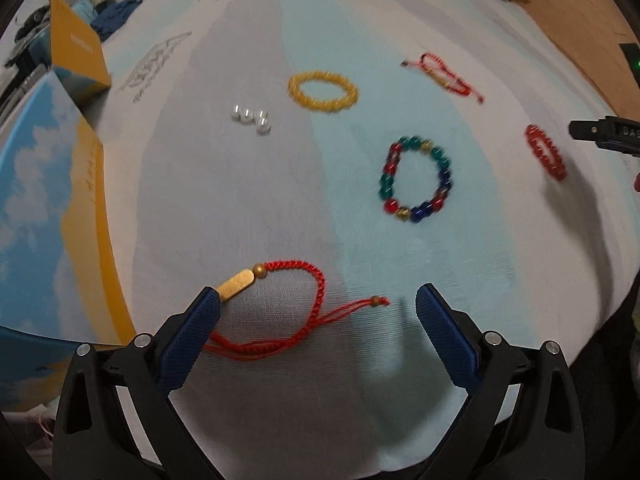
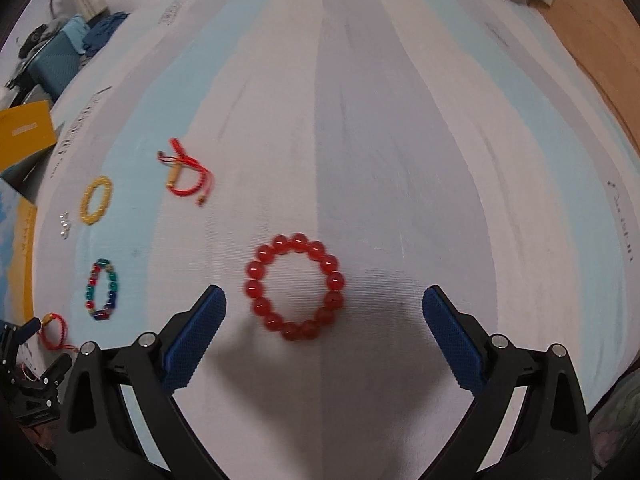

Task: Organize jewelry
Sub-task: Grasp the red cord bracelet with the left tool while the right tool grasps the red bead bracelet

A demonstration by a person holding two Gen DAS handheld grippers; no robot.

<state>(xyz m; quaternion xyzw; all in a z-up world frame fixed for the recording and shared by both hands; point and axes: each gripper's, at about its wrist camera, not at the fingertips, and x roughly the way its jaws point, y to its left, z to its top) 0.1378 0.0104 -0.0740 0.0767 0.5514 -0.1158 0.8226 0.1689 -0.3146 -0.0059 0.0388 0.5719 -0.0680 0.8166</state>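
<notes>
Several bracelets lie on a striped cloth. In the left wrist view my left gripper [image 1: 318, 302] is open, with a red braided cord bracelet [image 1: 298, 276] and its gold tube lying between and just ahead of the fingers. Farther off lie a multicoloured bead bracelet [image 1: 416, 178], a yellow bead bracelet [image 1: 322, 91], white beads [image 1: 252, 119], a second red cord bracelet [image 1: 444, 76] and a red bead bracelet [image 1: 546, 152]. In the right wrist view my right gripper [image 2: 324, 302] is open around the red bead bracelet [image 2: 295, 286], which rests flat on the cloth.
A blue and yellow box [image 1: 52, 216] with a raised yellow lid [image 1: 76, 48] stands at the left. Clutter [image 2: 60, 52] sits at the far left corner. A wooden floor [image 1: 580, 12] shows beyond the cloth at the right.
</notes>
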